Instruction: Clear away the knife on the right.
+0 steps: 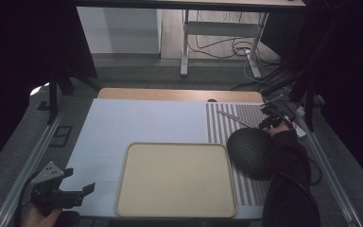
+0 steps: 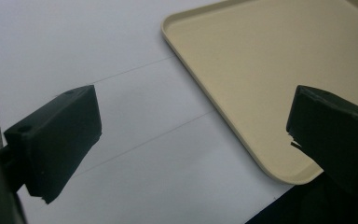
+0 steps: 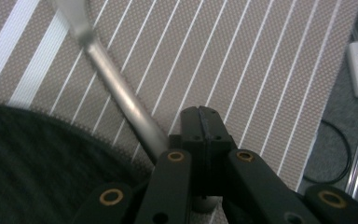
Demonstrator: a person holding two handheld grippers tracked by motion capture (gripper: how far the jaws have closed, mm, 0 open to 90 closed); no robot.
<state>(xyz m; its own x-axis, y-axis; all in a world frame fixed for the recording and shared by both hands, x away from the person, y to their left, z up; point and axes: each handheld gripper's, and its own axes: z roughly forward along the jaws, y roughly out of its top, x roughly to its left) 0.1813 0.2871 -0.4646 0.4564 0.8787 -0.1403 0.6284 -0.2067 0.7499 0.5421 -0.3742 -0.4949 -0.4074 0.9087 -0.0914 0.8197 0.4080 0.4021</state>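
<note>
Left gripper (image 1: 78,189) jaws wide apart, empty, right gripper (image 3: 204,122) jaws together beside metal utensil handle (image 3: 121,100)

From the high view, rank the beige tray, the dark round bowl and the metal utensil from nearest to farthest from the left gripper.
1. Beige tray, just right of the left gripper.
2. Dark round bowl, beyond the tray's right edge on the striped mat.
3. Metal utensil, far right, behind the bowl.

Grey floor (image 1: 137,71) beyond the desk's far edge; white-legged table (image 1: 217,28) with loose cables (image 1: 238,47) beneath; surroundings dark.
</note>
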